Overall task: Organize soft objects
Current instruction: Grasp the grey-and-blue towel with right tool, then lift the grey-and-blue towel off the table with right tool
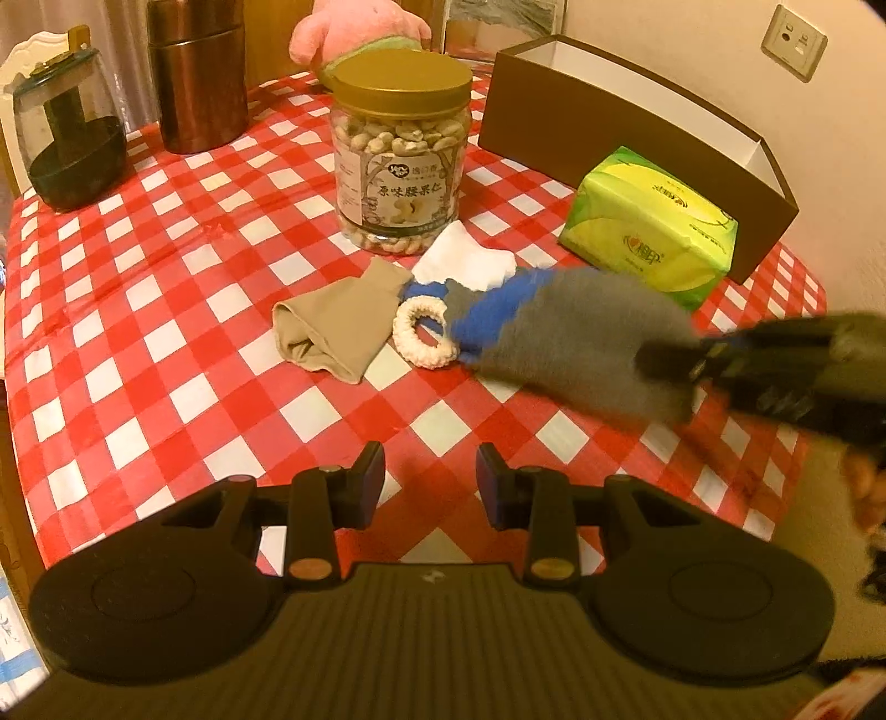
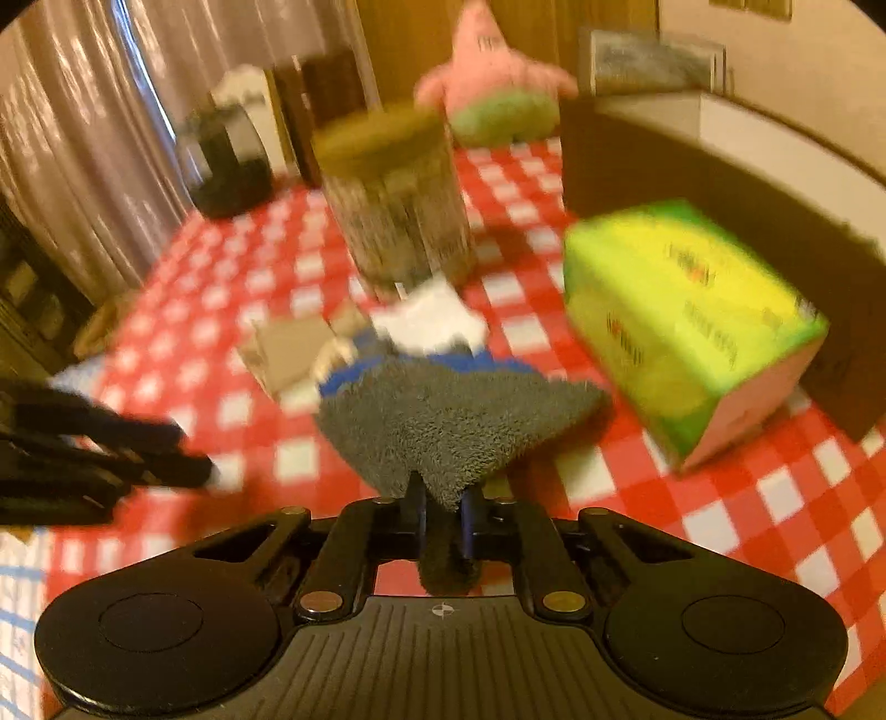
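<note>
A fuzzy grey and blue sock lies on the checked table, one end pinched between the pads of my right gripper, which comes in from the right. Beside the sock lie a cream knitted ring, a beige fabric piece and a white cloth. My left gripper hovers over the near table, jaws apart with nothing between them. A pink plush toy sits at the far edge. The right wrist view is blurred.
An open brown box stands at the back right, a green tissue pack in front of it. A jar of cashews, a copper canister and a dark glass jar stand behind the soft items.
</note>
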A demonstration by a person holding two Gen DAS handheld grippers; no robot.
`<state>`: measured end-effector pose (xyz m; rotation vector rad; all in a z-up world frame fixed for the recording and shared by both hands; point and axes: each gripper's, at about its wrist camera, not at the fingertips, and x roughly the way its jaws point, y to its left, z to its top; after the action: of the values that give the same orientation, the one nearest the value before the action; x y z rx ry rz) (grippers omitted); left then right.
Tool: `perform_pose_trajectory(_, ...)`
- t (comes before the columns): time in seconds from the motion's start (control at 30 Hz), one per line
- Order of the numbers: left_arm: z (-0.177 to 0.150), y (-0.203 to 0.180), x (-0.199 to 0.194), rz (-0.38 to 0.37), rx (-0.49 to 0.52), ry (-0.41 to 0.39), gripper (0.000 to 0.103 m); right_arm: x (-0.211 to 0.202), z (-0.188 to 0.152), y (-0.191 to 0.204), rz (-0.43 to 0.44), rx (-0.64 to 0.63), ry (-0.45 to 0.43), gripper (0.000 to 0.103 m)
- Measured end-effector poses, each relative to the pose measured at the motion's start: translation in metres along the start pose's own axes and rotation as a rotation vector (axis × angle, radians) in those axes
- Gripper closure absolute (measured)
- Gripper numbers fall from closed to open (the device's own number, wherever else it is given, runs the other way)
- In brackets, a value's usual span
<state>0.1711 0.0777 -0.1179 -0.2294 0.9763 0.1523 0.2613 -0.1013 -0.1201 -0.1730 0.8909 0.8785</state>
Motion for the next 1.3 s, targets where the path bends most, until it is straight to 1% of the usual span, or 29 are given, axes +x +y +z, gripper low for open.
perform_pose_trajectory(0.17,-0.002,0.000,-0.005,-0.009,0.006,-0.010,0.071,-0.044,0.023,0.004,0.030,0.018,-0.101,0.092)
perform_pose_trajectory(0.23,-0.003,-0.001,-0.006,-0.014,0.009,-0.013,0.071,-0.060,0.029,0.004,0.040,0.022,-0.115,0.092)
perform_pose_trajectory(0.3,-0.005,-0.002,-0.007,-0.020,0.011,-0.012,0.071,-0.072,0.031,0.001,0.051,0.040,-0.109,0.092)
perform_pose_trajectory(0.37,-0.007,-0.003,-0.007,-0.026,0.012,-0.009,0.071,-0.078,0.029,-0.004,0.061,0.059,-0.068,0.092)
perform_pose_trajectory(0.47,-0.010,-0.004,-0.007,-0.035,0.015,-0.004,0.071,-0.076,0.019,-0.009,0.047,0.062,0.015,0.092)
perform_pose_trajectory(0.6,-0.012,-0.006,-0.006,-0.040,0.024,0.005,0.071,-0.056,-0.002,-0.015,-0.016,0.074,0.103,0.091)
perform_pose_trajectory(0.63,-0.013,-0.006,-0.006,-0.042,0.025,0.005,0.071,-0.051,-0.006,-0.018,-0.036,0.084,0.118,0.089)
perform_pose_trajectory(0.7,-0.013,-0.007,-0.007,-0.045,0.027,0.007,0.071,-0.045,-0.010,-0.022,-0.071,0.082,0.137,0.074)
perform_pose_trajectory(0.77,-0.014,-0.007,-0.006,-0.045,0.028,0.012,0.071,-0.044,-0.012,-0.023,-0.098,0.046,0.129,0.035)
perform_pose_trajectory(0.8,-0.015,-0.007,-0.005,-0.044,0.028,0.015,0.071,-0.043,-0.012,-0.023,-0.112,0.026,0.115,0.029)
perform_pose_trajectory(0.83,-0.016,-0.007,-0.005,-0.044,0.026,0.019,0.071,-0.043,-0.014,-0.023,-0.120,0.004,0.100,0.025)
perform_pose_trajectory(0.87,-0.016,-0.007,-0.004,-0.045,0.025,0.023,0.071,-0.041,-0.015,-0.023,-0.119,-0.021,0.088,0.025)
perform_pose_trajectory(0.93,-0.017,-0.008,-0.003,-0.047,0.026,0.027,0.071,-0.033,-0.017,-0.024,-0.117,-0.054,0.100,0.023)
perform_pose_trajectory(1.07,-0.018,-0.008,-0.001,-0.050,0.025,0.035,0.071,-0.011,-0.026,-0.020,-0.050,-0.146,0.169,0.021)
perform_pose_trajectory(1.13,-0.019,-0.009,0.000,-0.050,0.024,0.043,0.070,-0.005,-0.032,-0.016,-0.019,-0.187,0.182,0.021)
perform_pose_trajectory(1.23,-0.021,-0.009,0.004,-0.049,0.019,0.057,0.070,0.004,-0.038,-0.011,-0.006,-0.225,0.202,0.021)
perform_pose_trajectory(1.3,-0.021,-0.010,0.005,-0.048,0.018,0.063,0.070,0.011,-0.040,-0.007,-0.013,-0.237,0.213,0.021)
